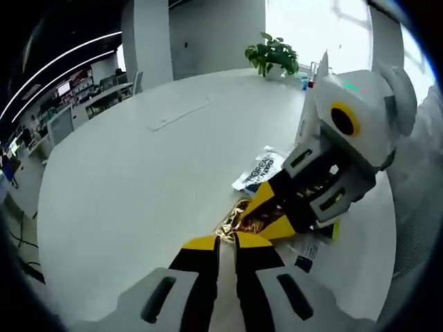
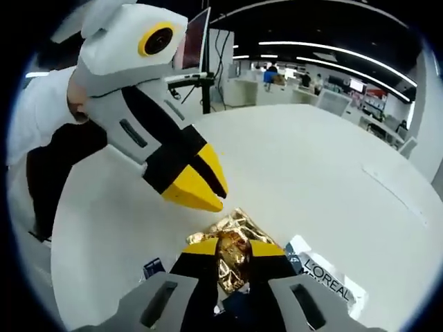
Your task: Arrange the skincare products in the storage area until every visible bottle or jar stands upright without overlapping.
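Bottom centre, right gripper (image 2: pixel 234 250) clamps gold foil packet (image 2: pixel 232 238) for lifting off L'Oréal sachet (image 2: pixel 325 280); left gripper (image 1: pixel 226 242) narrow, empty, tips beside packet, likely steadying.

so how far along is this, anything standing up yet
Nothing stands upright yet. In hand: the right gripper is shut on the gold item, with the left gripper shut just above it. Left: the L'Oreal sachet lies flat on the table.
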`<action>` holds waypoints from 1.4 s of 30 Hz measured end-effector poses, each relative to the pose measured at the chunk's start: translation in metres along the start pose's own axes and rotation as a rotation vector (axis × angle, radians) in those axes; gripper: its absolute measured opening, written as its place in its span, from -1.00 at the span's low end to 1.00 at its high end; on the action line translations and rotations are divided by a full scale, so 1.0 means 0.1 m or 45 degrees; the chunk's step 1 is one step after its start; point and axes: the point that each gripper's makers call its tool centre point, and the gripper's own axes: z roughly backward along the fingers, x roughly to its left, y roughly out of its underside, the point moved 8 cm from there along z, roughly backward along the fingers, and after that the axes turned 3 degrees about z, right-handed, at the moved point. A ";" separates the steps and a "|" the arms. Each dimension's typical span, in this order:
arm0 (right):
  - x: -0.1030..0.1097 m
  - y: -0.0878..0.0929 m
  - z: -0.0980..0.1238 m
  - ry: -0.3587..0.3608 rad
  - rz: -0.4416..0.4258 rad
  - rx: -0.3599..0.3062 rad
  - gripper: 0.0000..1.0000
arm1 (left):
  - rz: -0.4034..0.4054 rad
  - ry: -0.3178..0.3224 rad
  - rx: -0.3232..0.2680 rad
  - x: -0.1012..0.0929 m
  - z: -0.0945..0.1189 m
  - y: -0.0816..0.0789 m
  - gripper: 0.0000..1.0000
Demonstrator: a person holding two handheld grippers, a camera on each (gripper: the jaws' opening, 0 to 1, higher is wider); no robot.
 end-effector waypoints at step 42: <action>0.32 -0.14 1.37 0.083 0.164 -0.145 -0.29 | 0.100 -0.030 -0.147 -0.79 0.65 -0.22 -0.57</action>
